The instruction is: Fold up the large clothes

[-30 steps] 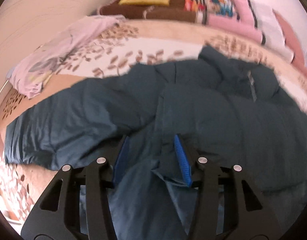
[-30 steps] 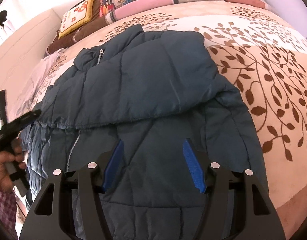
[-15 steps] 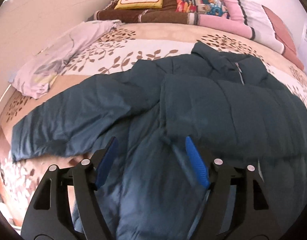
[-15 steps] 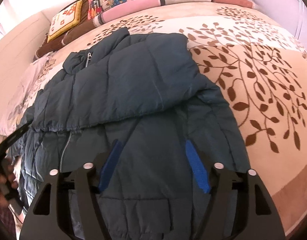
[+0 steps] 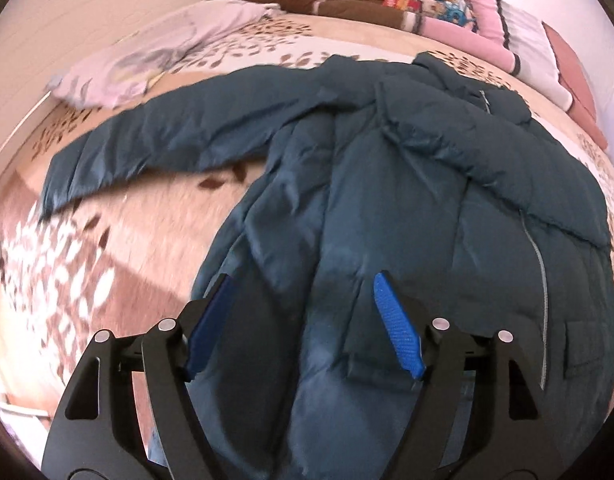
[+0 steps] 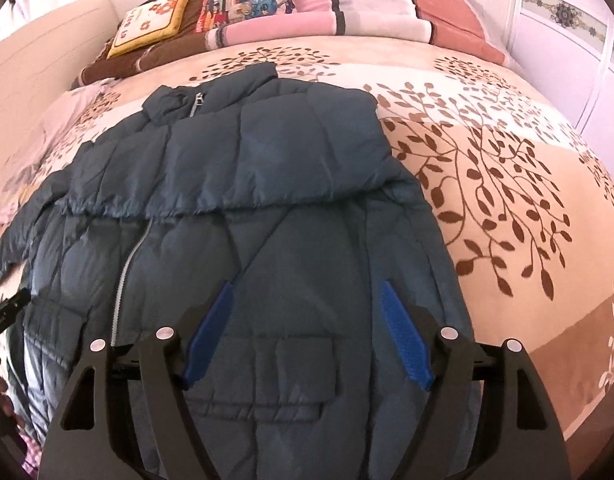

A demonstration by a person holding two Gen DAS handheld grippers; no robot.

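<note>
A dark teal puffer jacket [image 5: 407, 184] lies front up on the bed, zipper closed. One sleeve [image 6: 251, 156] is folded across the chest. The other sleeve [image 5: 179, 136] stretches out flat to the left. My left gripper [image 5: 303, 320] is open and empty, hovering over the jacket's lower left part. My right gripper [image 6: 305, 328] is open and empty above the lower right part near a pocket flap [image 6: 263, 352]. The left gripper's black tip [image 6: 7, 308] shows at the left edge of the right wrist view.
The bed has a beige bedspread [image 6: 507, 184] with brown leaf print. Pillows and cushions [image 6: 307, 4] are stacked at the headboard. A lilac garment [image 5: 155, 60] lies at the bed's far left. A white wardrobe [image 6: 587, 48] stands to the right.
The left gripper has opened, let go of the jacket fabric and drawn back toward the hem. The outstretched sleeve now lies farther away. The right gripper pulled back slightly, still open.
</note>
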